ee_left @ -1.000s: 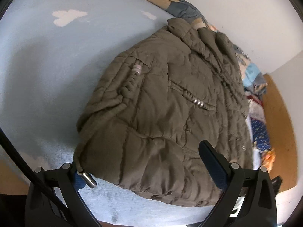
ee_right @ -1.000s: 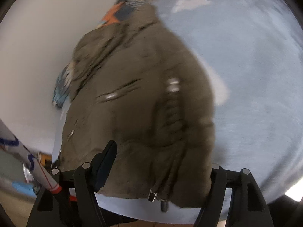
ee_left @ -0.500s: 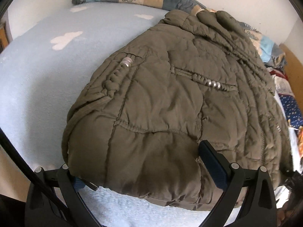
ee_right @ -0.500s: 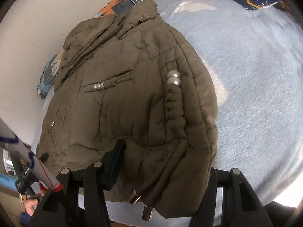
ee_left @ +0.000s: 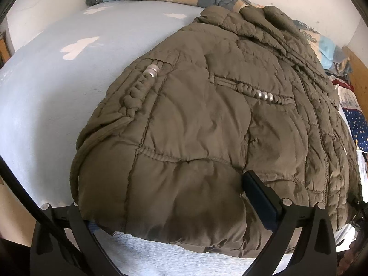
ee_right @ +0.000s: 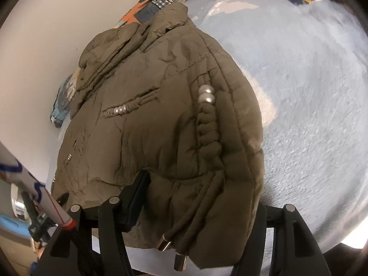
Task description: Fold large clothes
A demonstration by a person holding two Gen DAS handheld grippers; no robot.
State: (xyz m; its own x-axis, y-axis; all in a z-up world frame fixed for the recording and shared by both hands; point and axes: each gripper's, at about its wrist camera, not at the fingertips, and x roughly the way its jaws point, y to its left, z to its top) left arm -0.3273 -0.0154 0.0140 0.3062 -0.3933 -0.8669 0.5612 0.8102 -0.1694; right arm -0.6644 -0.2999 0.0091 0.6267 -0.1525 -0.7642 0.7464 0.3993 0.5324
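Both the left gripper point(ee_left: 165, 209) and right gripper point(ee_right: 197, 197) have wide jaws around the coat point(ee_left: 218, 119) hem at the frame's bottom, likely to fold it.

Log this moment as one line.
stage: hem grasp | left gripper: open, straddling hem of olive quilted puffer jacket | right gripper: open, same hem | surface: light-blue fleece bedspread

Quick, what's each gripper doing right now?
Left gripper: jaws wide apart around the jacket hem, not clamped.
Right gripper: same, open astride the hem.
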